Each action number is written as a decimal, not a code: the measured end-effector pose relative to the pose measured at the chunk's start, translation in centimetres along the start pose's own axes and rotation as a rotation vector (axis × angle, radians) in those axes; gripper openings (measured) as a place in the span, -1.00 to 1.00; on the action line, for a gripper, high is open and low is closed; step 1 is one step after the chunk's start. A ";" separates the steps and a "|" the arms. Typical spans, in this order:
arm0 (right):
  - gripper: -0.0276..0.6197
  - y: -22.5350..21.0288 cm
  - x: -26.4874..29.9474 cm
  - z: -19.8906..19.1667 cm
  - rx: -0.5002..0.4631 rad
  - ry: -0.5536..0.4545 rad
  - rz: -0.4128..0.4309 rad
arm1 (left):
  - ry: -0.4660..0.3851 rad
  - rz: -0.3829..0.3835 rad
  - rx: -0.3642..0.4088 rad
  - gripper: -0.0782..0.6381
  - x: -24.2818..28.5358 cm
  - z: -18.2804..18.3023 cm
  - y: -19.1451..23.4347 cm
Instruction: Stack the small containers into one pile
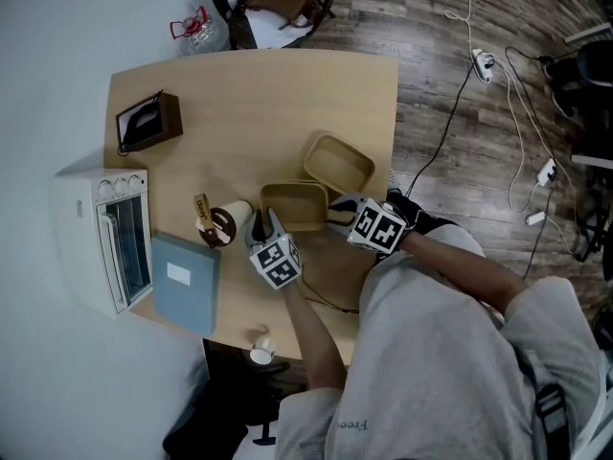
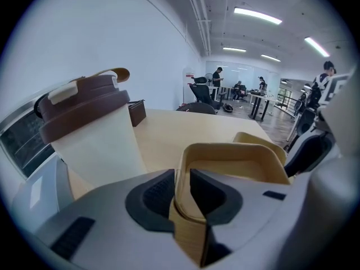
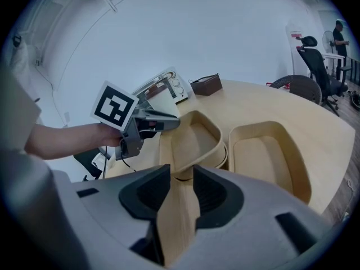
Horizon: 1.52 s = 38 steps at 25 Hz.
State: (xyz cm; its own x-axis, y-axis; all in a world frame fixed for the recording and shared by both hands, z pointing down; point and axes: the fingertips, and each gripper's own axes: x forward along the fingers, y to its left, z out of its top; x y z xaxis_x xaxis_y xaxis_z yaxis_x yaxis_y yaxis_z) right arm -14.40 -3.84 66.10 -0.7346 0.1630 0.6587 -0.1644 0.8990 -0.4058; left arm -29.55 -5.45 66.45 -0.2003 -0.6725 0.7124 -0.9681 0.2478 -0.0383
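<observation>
Tan rectangular container is being clamped by opposite walls in the left gripper and right gripper, so uneven pulling is risking buckling it or bumping the brown-lidded white cup just beside the left gripper.

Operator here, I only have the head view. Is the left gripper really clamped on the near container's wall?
Observer: Yes. The left gripper pinches the near container by its end wall, one pad inside, one outside.
Operator: And the right?
Observer: The right gripper is shut on the same container's opposite wall.
Operator: Is the cup upright?
Observer: Yes, the cup stands upright, brown lid on, beside the left gripper.
</observation>
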 end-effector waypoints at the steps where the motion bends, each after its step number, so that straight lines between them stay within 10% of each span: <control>1: -0.51 0.2 -0.2 -0.3 0.000 0.008 0.004 | 0.007 -0.008 0.004 -0.56 0.0 -0.1 -0.2; 21: -0.50 4.4 0.1 -3.4 -0.086 0.138 0.119 | 0.093 -0.102 0.089 -0.44 0.3 -1.8 -1.8; 38: -0.49 0.8 -2.7 -4.1 -0.011 0.075 0.020 | 0.040 -0.076 0.086 -0.33 -2.0 -0.7 -3.2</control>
State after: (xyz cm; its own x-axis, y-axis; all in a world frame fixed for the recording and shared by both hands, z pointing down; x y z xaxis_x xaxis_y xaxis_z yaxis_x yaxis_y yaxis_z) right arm -9.88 -1.90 66.58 -0.6861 0.2103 0.6964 -0.1432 0.8995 -0.4127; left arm -25.91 -4.41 65.61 -0.1212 -0.6586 0.7427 -0.9899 0.1352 -0.0416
